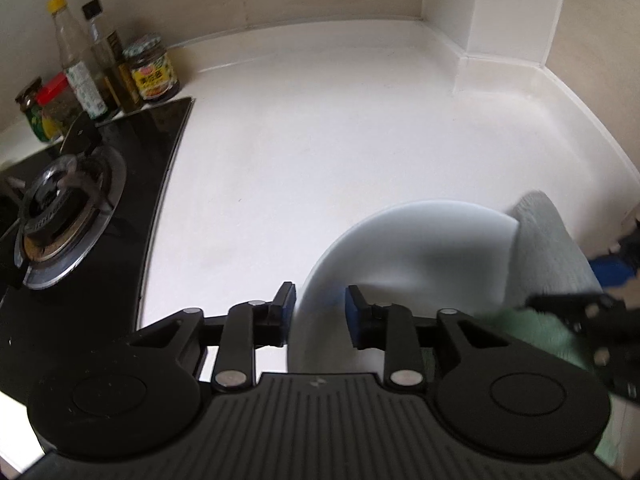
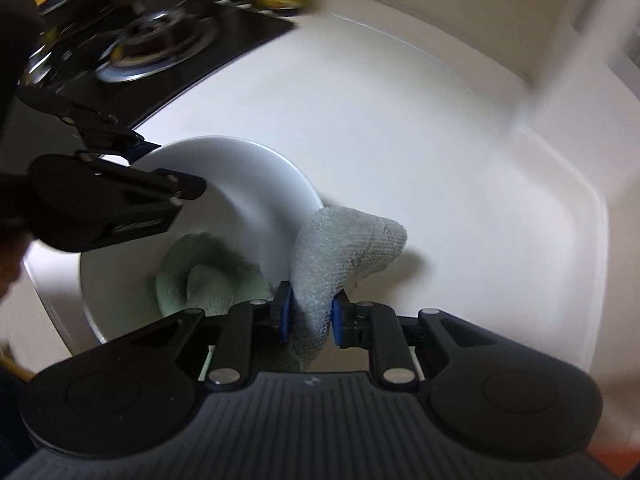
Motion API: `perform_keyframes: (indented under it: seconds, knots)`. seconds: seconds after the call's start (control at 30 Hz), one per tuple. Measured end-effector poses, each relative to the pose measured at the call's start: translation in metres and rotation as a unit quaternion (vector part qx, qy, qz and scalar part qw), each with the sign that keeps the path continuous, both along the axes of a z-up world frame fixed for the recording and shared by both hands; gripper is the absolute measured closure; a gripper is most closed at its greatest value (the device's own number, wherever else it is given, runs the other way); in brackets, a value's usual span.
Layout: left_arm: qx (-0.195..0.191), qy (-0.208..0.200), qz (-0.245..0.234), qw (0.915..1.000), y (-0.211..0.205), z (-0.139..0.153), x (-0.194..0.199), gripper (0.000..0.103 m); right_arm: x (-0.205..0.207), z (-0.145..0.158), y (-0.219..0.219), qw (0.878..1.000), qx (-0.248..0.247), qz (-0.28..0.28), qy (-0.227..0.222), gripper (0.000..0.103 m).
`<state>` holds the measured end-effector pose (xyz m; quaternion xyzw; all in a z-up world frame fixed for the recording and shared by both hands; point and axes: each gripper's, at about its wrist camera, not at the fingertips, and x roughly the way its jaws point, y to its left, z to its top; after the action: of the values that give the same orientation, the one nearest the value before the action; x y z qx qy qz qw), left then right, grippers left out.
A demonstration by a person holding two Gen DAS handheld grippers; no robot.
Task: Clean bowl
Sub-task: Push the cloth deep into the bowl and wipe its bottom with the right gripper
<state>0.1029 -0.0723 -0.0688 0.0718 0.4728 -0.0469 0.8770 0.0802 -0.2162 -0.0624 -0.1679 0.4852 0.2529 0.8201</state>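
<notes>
Left gripper (image 1: 320, 312): its blue pads are clamped on the near rim of the bowl (image 1: 420, 252), one pad outside the wall and one inside.
Right gripper (image 2: 307, 314): its pads are pressed together on a fold of the cloth (image 2: 344, 248).
Cloth: the grey side is draped over the bowl's right rim; the pale green side is tucked inside the bowl, against its inner wall.
Bowl: a white bowl, held tilted over the white countertop (image 1: 320, 128); whether it touches the countertop cannot be told.
Hob (image 1: 80, 200): black glass with a gas burner, seen well to the left of the bowl.
Bottles and jars (image 1: 112, 68): grouped beyond the hob, far left of the bowl, against the wall.
</notes>
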Motion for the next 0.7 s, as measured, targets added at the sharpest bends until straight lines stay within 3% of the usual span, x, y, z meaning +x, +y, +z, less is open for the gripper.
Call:
perform_keyframes:
  seconds: [0.1,0.17,0.3,0.37,0.47,0.57,0.7]
  knots:
    - [0.013,-0.01,-0.006,0.9999,-0.004,-0.001,0.007,0.07,-0.011,0.001,-0.015,0.998,0.012,-0.059,0.007,0.086]
    - [0.019,-0.016,-0.009,0.9996,-0.005,-0.002,0.012,0.073,-0.002,0.0,-0.019,0.998,0.016,-0.067,0.0,0.088]
    - [0.026,-0.025,0.001,0.9994,-0.002,-0.004,0.03,0.079,0.035,-0.007,-0.016,0.995,0.032,-0.091,-0.013,0.089]
    - [0.019,-0.02,0.008,0.9996,0.001,-0.003,0.036,0.08,0.057,-0.012,-0.02,0.991,0.058,-0.12,0.005,0.088]
    - [0.014,-0.016,0.015,0.9997,0.003,-0.003,0.037,0.08,0.076,-0.015,-0.032,0.977,0.105,-0.18,0.05,0.088]
    - [0.016,-0.017,0.021,0.9995,0.002,-0.003,0.035,0.08,0.051,-0.017,-0.041,0.966,0.124,-0.217,0.065,0.085]
    - [0.006,-0.007,0.033,0.9994,0.003,-0.002,0.035,0.08,0.002,-0.022,-0.05,0.93,0.195,-0.301,0.086,0.078]
